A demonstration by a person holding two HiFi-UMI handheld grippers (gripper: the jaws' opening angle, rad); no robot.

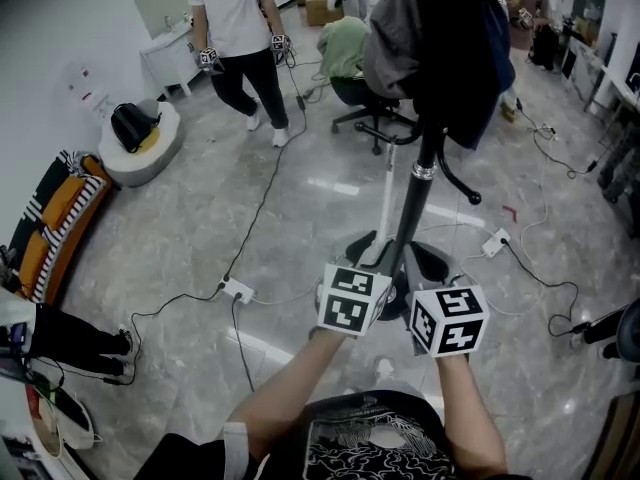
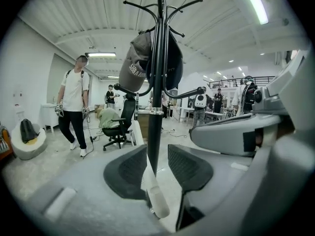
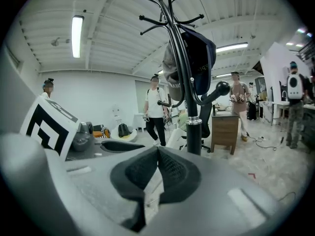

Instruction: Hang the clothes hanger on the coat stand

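— White and slim, the clothes hanger (image 1: 387,200) rises just beside the black pole of the coat stand (image 1: 418,183).

— And the tools?

— The right tool (image 3: 157,154) is pinched onto the white bar. The left tool (image 2: 157,156) stands a little apart, with the bar running through its gap.

— The arms?

— Both forearms (image 1: 290,388) reach forward side by side, low at the stand's base.

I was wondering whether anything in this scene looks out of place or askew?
Nothing looks spilled or broken. Only the floor is untidy: a black cable and a white power strip lie loose across it, and a second strip sits near the coat stand's base. The white hanger is not yet hung.
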